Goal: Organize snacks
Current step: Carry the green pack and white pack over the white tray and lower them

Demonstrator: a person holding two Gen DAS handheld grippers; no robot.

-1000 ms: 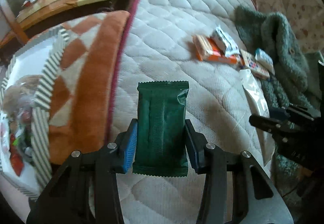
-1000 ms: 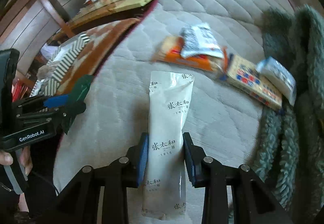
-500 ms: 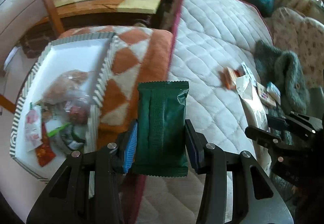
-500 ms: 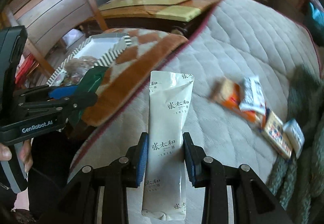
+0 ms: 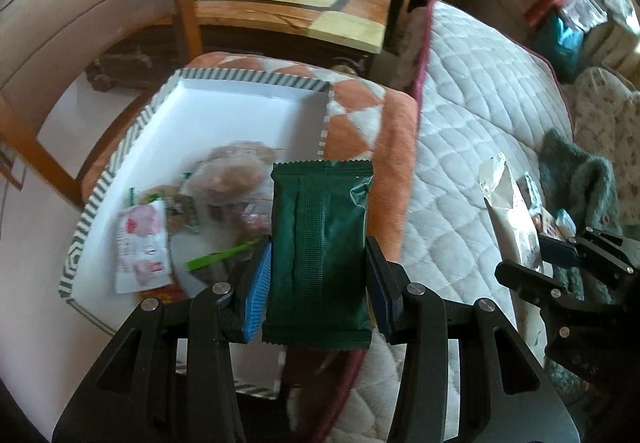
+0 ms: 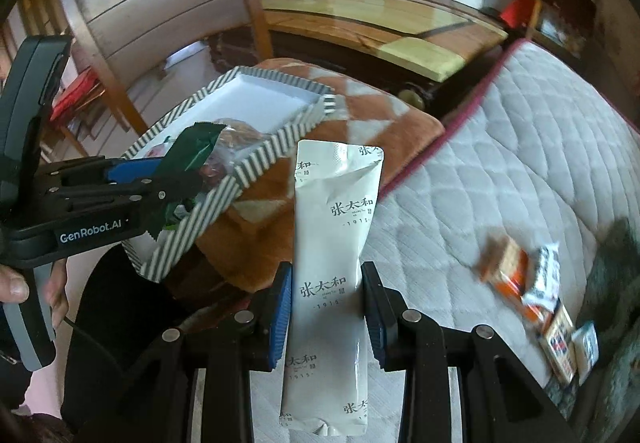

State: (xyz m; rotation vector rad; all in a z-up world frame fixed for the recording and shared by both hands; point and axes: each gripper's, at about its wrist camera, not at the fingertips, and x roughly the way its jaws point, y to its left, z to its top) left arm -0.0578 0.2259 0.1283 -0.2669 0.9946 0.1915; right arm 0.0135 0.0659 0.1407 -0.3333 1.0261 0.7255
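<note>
My left gripper (image 5: 318, 283) is shut on a dark green snack packet (image 5: 320, 243) and holds it over the near right corner of a white tray with a striped rim (image 5: 224, 115). The tray holds several wrapped snacks (image 5: 224, 179). My right gripper (image 6: 326, 303) is shut on a long white snack packet (image 6: 332, 243), above the edge of the quilted bed (image 6: 520, 171). The left gripper (image 6: 132, 179) and the tray (image 6: 256, 151) also show in the right wrist view. The right gripper (image 5: 560, 271) shows in the left wrist view.
An orange and white blanket (image 5: 360, 115) lies under the tray. Several loose snack packets (image 6: 536, 283) lie on the bed beside a grey-green fuzzy garment (image 5: 576, 171). A wooden table (image 6: 380, 19) stands behind.
Both grippers have swung left from the bed toward the tray, each still holding its packet. The green packet is now over the tray's corner.
</note>
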